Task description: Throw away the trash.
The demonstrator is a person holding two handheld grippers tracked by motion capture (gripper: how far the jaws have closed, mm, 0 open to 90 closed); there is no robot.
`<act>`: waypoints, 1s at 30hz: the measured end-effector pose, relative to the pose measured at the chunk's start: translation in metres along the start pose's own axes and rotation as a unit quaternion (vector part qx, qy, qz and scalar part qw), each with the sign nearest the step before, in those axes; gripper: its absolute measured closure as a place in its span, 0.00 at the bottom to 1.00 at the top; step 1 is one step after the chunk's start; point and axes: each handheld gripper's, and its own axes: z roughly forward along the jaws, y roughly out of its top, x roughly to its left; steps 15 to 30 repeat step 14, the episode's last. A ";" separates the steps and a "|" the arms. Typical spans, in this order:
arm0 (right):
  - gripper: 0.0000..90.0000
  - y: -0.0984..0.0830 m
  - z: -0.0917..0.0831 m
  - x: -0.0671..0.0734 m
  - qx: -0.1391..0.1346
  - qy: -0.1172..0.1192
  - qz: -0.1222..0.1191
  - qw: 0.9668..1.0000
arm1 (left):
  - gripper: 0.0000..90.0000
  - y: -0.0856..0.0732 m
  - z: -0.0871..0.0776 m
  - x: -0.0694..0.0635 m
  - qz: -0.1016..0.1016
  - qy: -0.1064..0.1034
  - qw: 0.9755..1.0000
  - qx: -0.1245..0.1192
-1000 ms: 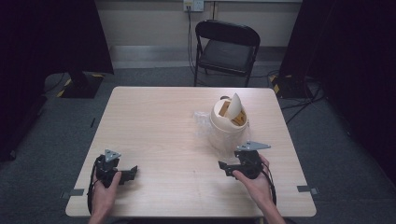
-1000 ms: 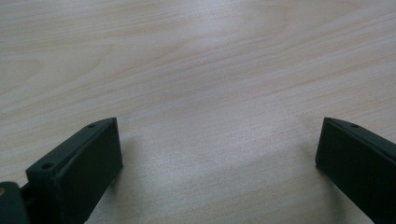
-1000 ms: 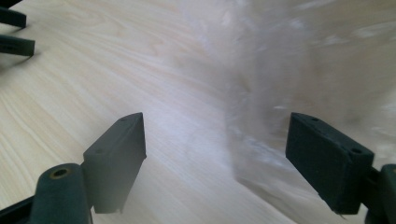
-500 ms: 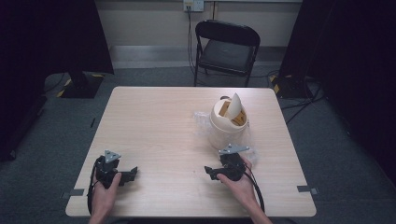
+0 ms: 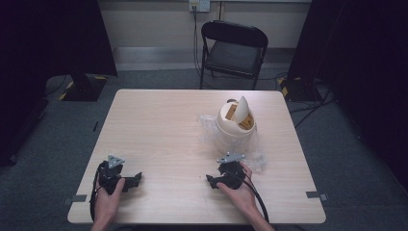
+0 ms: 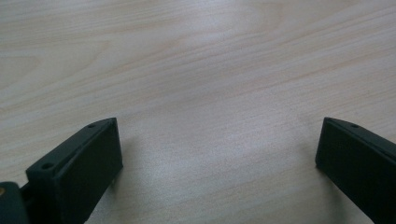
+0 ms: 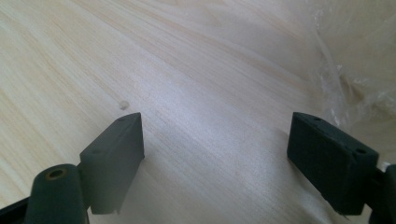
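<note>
Right tongs (image 5: 211,179) have come down and in toward the table's near edge since a second ago, off the bin's front and now low over bare wood. The left tongs (image 5: 136,178) haven't budged.

Left hand (image 5: 108,197) comes in over the near edge by the near-left corner, forearm about straight up the high view, with the tongs lying level and pointing toward the table's middle. In the left gripper view the jaws stand wide, with plain table (image 6: 210,84) between them.

Right hand (image 5: 236,185) enters right of centre at the near edge, wrist angled inward, tongs pointing left and slightly back toward the person. Jaws are wide and have just been opening a touch more, with nothing between them. The right gripper view has wood grain and a small speck (image 7: 123,105) ahead, and crinkled clear plastic (image 7: 355,88) at its right edge.

Just beyond the right hand is a cream bin (image 5: 235,126), upright in the table's right half, flap lid tipped open, sitting on that clear plastic bag. Not touched by either tongs.

Past the far edge is a black folding chair (image 5: 234,52).
</note>
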 end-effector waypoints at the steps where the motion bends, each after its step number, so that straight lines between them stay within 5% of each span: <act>1: 0.20 -0.001 0.000 0.001 -0.003 -0.006 -0.008 1.000 | 0.00 0.000 0.000 0.000 0.000 0.000 1.000 0.000; 5: 0.17 -0.007 0.002 0.006 -0.024 -0.020 -0.015 0.999 | 0.00 0.000 0.000 0.000 0.001 -0.001 1.000 0.000; 30: 0.17 -0.006 0.003 0.007 -0.025 -0.025 -0.010 0.999 | 0.00 0.000 0.000 0.000 0.001 -0.001 1.000 0.000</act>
